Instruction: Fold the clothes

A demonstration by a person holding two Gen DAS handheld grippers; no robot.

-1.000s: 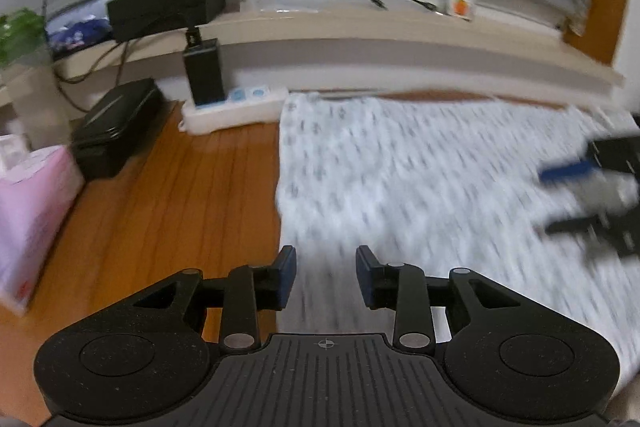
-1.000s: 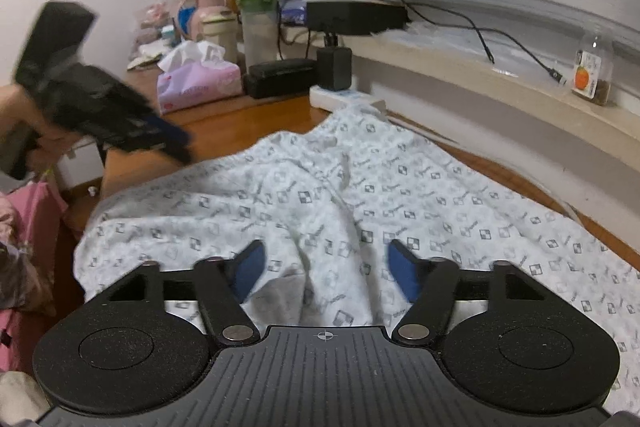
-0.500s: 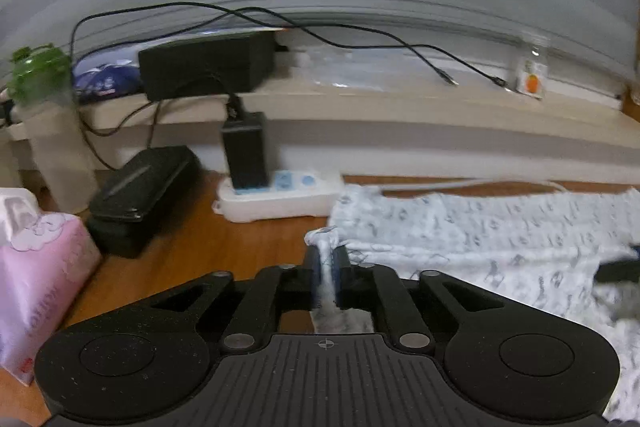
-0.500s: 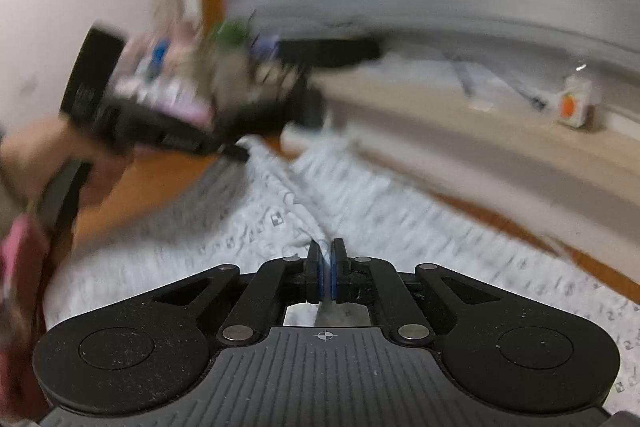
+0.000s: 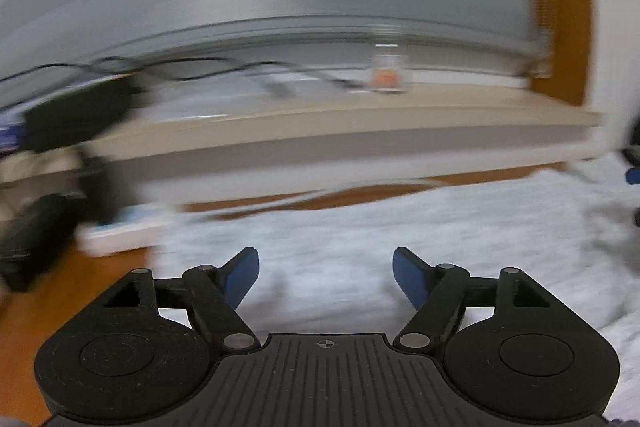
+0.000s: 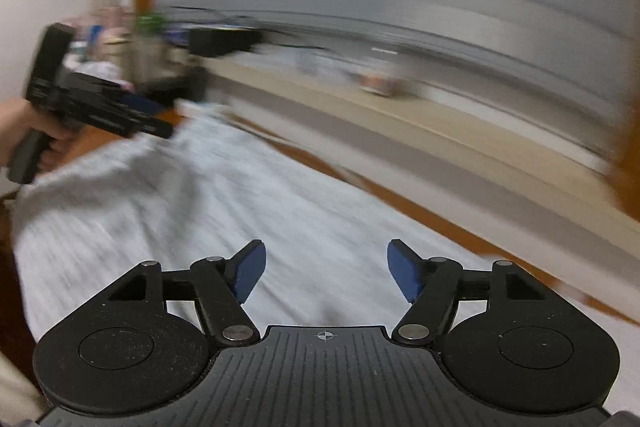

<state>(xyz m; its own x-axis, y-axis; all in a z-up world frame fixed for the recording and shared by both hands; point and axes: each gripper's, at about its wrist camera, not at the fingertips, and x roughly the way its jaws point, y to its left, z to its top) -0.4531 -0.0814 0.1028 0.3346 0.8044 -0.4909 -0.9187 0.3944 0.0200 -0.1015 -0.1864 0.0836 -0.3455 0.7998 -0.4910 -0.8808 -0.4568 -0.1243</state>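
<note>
Garment: a pale printed cloth (image 5: 400,247) lies spread flat on the wooden surface (image 5: 60,299); its print is smeared by blur in both views.
Garment and ledge: the cloth's far edge runs along below the long beige ledge (image 5: 340,123), with a thin strip of bare wood between them.
Garment and left tongs: the cloth lies under and ahead of the left tongs (image 5: 325,277), whose fingers are spread above it.
Left tongs: wide open, blue pads (image 5: 240,279) well apart, nothing between them; whether they touch the cloth cannot be told.
Garment and right tongs: the cloth fills the space under and ahead of the right tongs (image 6: 324,275), stretching away toward the ledge.
Right tongs: wide open, blue pads (image 6: 250,275) well apart, holding nothing; contact with the cloth cannot be told.
Right wrist view: the left tongs appear at the left, gripped by a hand (image 6: 28,131), above the cloth's left part.
On the ledge: a small jar with an orange label (image 5: 386,77), blurred.
Below the ledge, left end: a white power strip (image 5: 120,235) and a dark case (image 5: 32,239), just beside the cloth's left edge.
</note>
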